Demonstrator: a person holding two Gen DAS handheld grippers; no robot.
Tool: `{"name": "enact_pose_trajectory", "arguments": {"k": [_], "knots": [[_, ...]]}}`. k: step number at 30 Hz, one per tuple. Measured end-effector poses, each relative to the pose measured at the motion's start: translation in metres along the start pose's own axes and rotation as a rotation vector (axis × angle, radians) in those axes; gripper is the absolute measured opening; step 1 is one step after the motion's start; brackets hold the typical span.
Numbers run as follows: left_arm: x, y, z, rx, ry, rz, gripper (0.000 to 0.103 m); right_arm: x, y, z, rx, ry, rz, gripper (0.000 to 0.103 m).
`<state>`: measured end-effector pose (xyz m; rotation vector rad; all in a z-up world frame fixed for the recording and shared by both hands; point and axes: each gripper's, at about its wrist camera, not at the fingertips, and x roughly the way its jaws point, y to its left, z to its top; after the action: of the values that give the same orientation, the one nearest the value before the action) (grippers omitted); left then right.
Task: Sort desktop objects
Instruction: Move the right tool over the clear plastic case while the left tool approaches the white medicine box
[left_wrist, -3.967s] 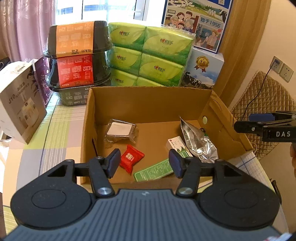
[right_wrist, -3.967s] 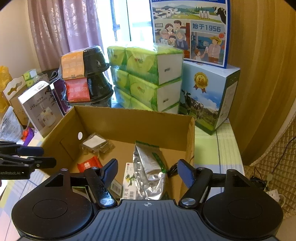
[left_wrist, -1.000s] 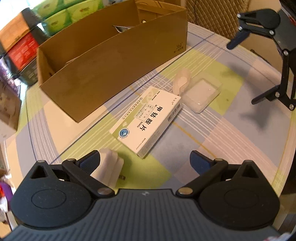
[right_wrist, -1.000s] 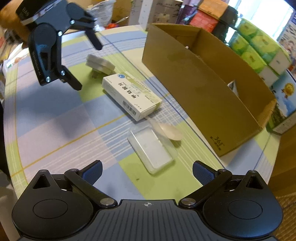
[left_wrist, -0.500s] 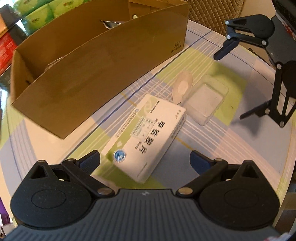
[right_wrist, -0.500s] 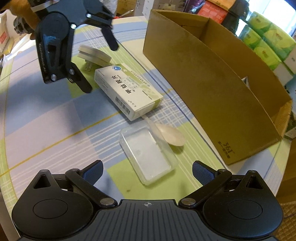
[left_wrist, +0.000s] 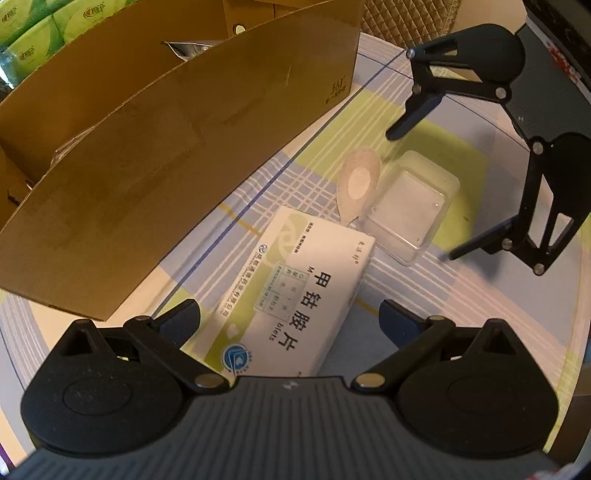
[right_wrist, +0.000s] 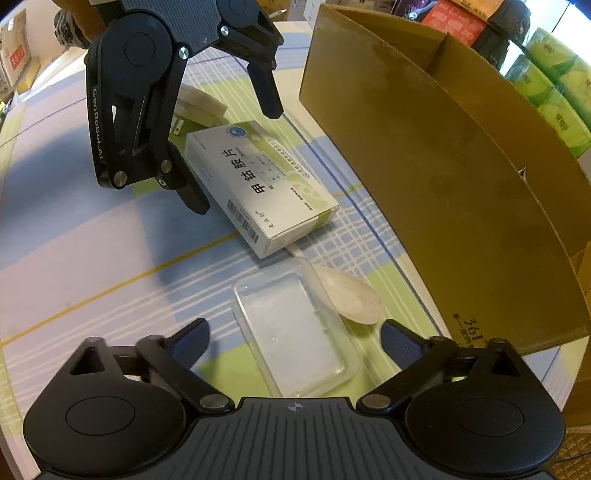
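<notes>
Left gripper (left_wrist: 290, 319) released, fingers straddling medicine box (left_wrist: 295, 291), lower centre. Right gripper (right_wrist: 295, 338) released over clear plastic case (right_wrist: 295, 332); spoon (right_wrist: 351, 293) alongside.

Your left gripper (left_wrist: 290, 317) and right gripper (right_wrist: 295, 338) are matt black plastic with ribbed bodies, bright metal pivot pins and blue textured finger pads (right_wrist: 400, 341). Before you, the medicine box (left_wrist: 295, 291) is smooth printed white card with a slight sheen. The clear plastic case (right_wrist: 297, 332) looks glossy and faintly frosted. The spoon (left_wrist: 357, 184) is matt, speckled beige. The cardboard box (left_wrist: 177, 147) is plain brown, matt and lightly scuffed. The checked tablecloth (right_wrist: 92, 254) gleams softly.
</notes>
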<state>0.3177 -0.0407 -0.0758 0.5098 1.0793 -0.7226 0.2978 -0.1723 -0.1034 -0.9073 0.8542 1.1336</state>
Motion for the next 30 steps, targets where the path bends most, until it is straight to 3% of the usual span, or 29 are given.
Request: {"name": "enact_pose_trajectory", "arguments": {"k": [12, 19, 25, 30], "knots": [[0.017, 0.000, 0.004, -0.026, 0.016, -0.038, 0.101, 0.014, -0.001, -0.002, 0.019, 0.026, 0.013, 0.089], [0.008, -0.011, -0.001, -0.077, 0.001, -0.024, 0.090, 0.008, 0.002, -0.009, 0.134, 0.032, 0.043, 0.055], [-0.005, -0.030, -0.011, -0.132, -0.031, -0.005, 0.072, -0.001, 0.017, -0.020, 0.272, 0.055, 0.010, 0.055], [-0.013, -0.040, -0.015, -0.114, -0.034, 0.001, 0.070, -0.011, 0.034, -0.028, 0.307, 0.054, -0.001, 0.055]]}}
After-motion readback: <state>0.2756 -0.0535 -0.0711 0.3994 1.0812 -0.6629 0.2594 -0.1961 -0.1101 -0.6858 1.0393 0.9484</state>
